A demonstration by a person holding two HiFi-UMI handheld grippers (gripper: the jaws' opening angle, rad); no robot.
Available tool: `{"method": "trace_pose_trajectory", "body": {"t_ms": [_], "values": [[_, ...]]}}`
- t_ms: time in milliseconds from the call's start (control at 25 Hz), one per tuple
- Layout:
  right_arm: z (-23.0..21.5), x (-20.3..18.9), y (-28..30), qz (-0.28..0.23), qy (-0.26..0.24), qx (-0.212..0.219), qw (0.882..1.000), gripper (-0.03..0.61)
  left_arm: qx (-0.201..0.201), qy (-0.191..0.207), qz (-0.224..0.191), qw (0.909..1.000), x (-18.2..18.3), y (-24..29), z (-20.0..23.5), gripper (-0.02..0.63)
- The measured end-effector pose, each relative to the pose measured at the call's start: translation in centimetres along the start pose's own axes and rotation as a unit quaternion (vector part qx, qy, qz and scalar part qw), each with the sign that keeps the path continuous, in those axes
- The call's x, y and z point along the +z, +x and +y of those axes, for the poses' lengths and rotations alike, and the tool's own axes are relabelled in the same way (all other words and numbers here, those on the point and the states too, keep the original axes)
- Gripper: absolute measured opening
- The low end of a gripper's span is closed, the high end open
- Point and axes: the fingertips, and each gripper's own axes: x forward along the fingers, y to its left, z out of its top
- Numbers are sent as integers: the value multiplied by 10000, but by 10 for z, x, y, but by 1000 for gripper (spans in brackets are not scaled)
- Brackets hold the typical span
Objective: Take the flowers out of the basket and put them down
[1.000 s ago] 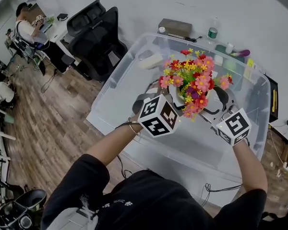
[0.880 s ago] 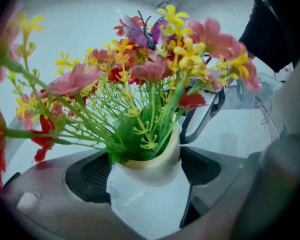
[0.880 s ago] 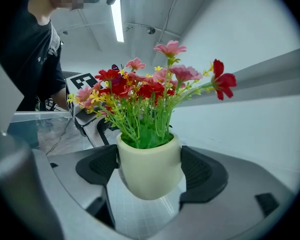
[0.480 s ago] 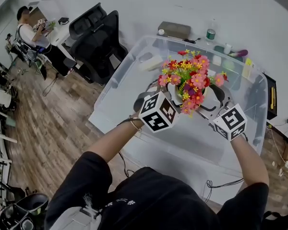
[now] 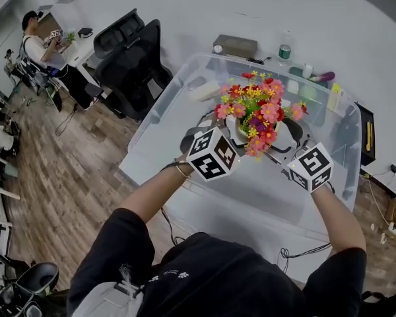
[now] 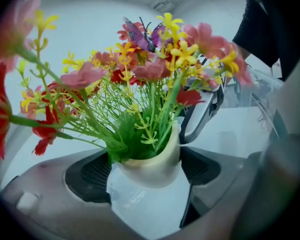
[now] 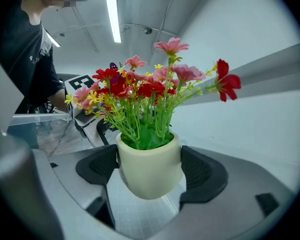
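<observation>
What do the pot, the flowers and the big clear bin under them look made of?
Pot: cream, smooth, with a soft sheen; it could be ceramic or plastic, I can't tell which. Flowers: probably artificial, with plastic-looking green stems and uniformly bright, fabric-like petals. Bin: clear glossy plastic, see-through with pale reflections.

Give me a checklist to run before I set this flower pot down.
1. Left gripper shut on the pot: ok, it presses both sides.
2. Right gripper shut on the pot: ok, gripping opposite sides.
3. Pot upright: ok, roughly level in the right gripper view.
4. Pot bottom free: ok, it hangs with nothing touching underneath.
5. Flowers lifted clear of the clear bin: cannot tell; the head view shows them over the bin, not how high.
6. Landing spot: cannot tell.
</observation>
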Motion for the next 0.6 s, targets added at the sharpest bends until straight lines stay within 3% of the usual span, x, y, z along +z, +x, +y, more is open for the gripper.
{"method": "trace_pose_trajectory", "body": {"t_ms": [600], "values": [[0,9,-5,25,-97,-116,9999,402,23,-21,-148,9999,8,-4,2,442]]}}
